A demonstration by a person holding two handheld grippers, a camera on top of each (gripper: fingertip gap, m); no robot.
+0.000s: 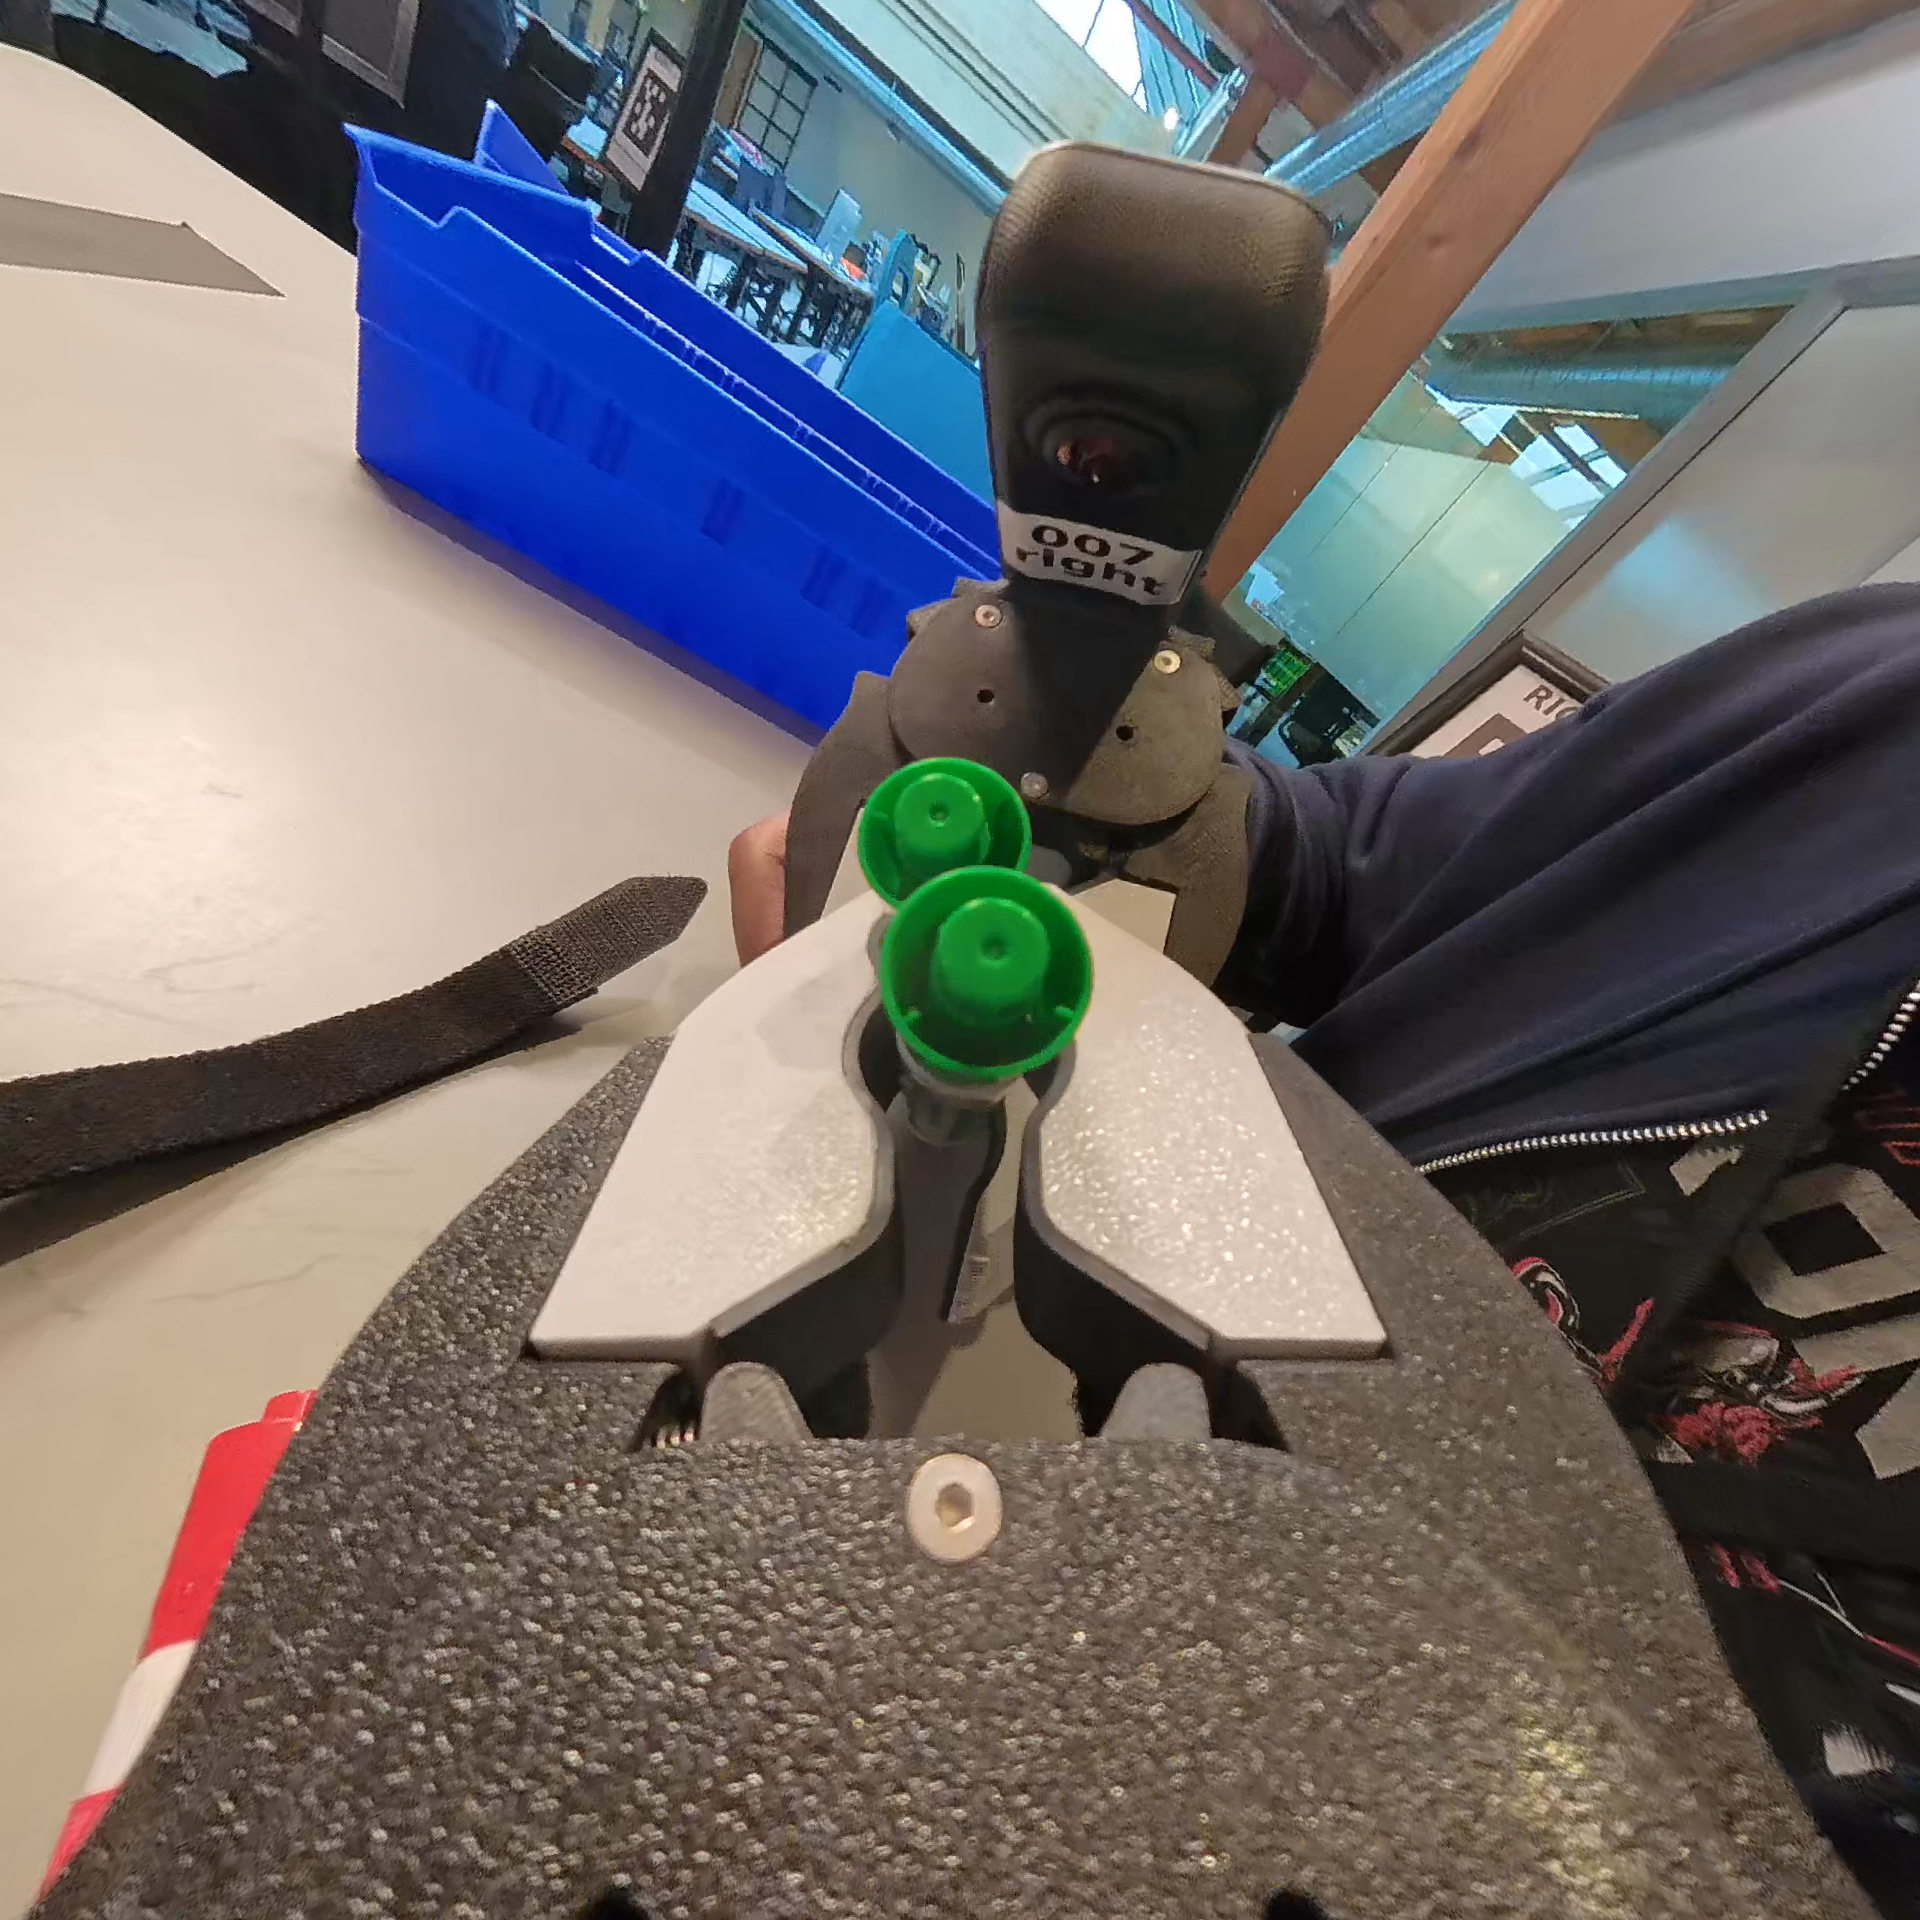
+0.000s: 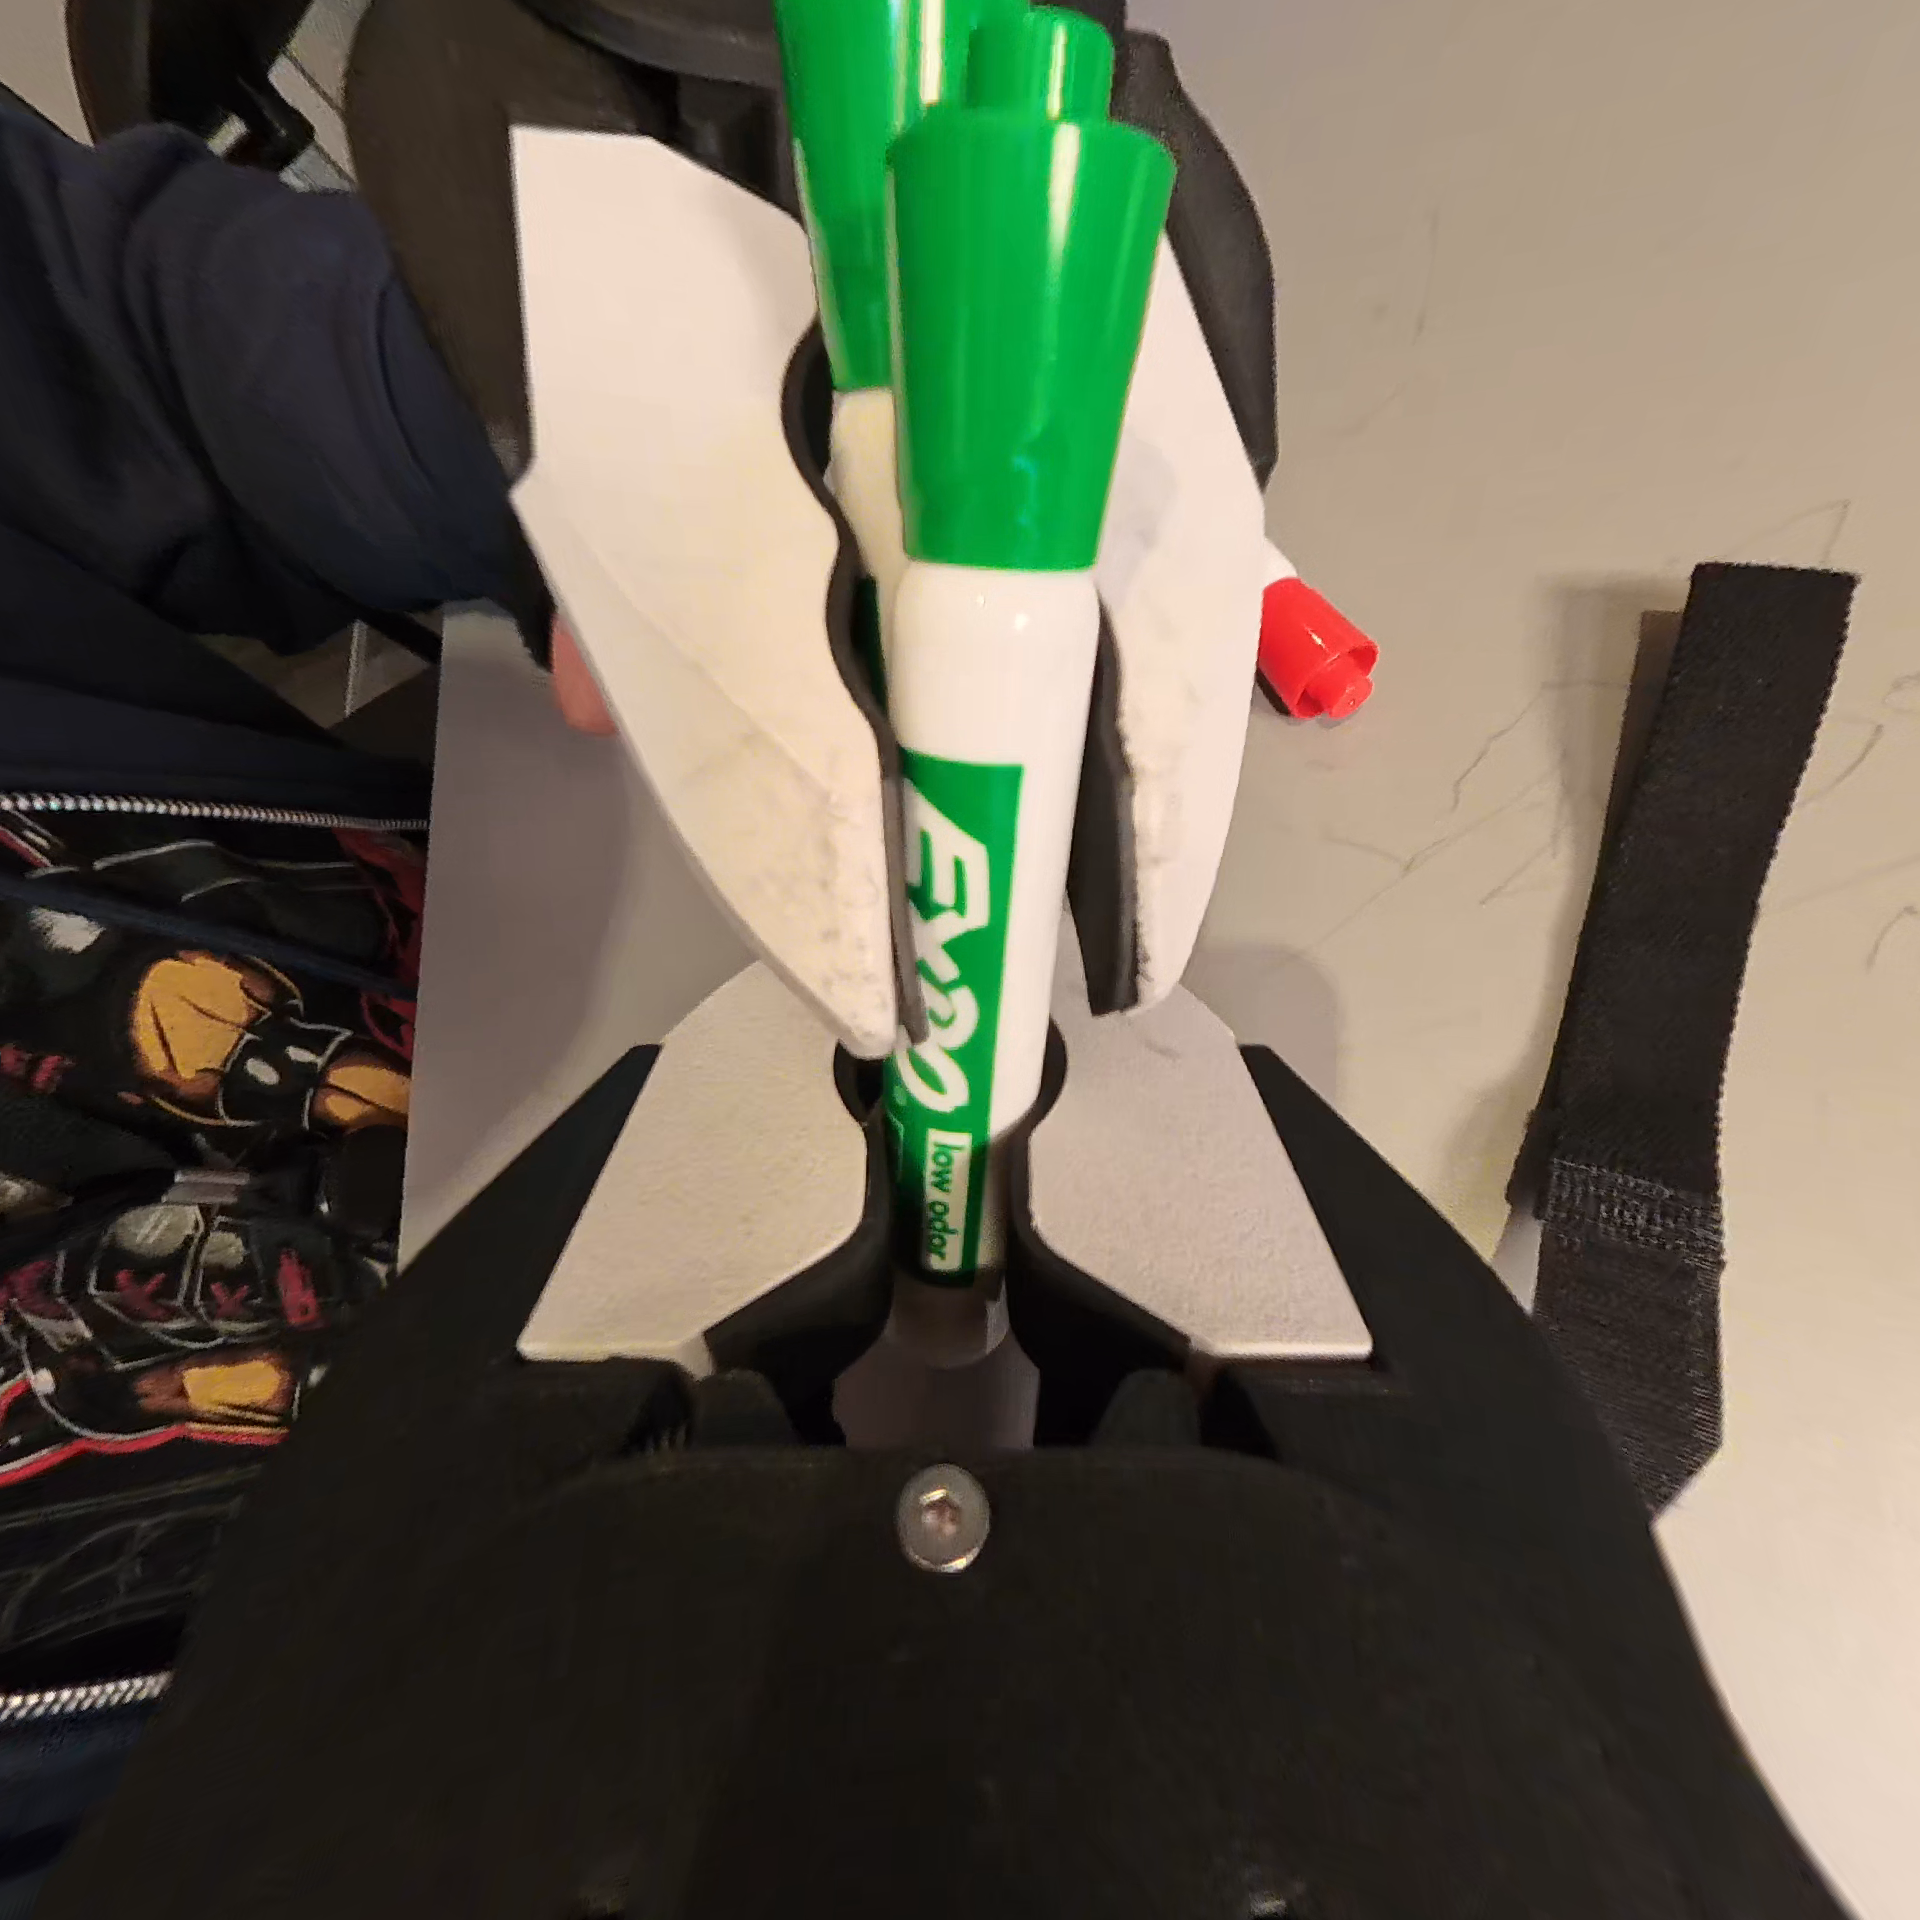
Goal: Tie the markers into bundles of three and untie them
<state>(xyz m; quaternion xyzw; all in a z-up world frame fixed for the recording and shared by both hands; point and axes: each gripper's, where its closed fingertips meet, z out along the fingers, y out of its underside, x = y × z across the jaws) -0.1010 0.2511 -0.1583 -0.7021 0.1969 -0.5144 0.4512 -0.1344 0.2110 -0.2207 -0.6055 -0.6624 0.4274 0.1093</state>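
We hold the green markers [image 2: 987, 727] between both grippers above the desk [image 2: 1558, 312]. The right gripper [image 2: 951, 1143] is clamped on their white barrels, and the left gripper [image 1: 961, 1049] is clamped on them nearer the green caps. A red marker [image 2: 1314, 660] lies on the desk just behind the left fingers. A black strap [image 1: 312, 1060] lies flat on the pale, faintly scuffed desk, and a blue bin [image 1: 623, 468] stands toward its far edge. Behind it we see a workshop with a wooden beam [image 1: 1455, 260] and glass partitions.
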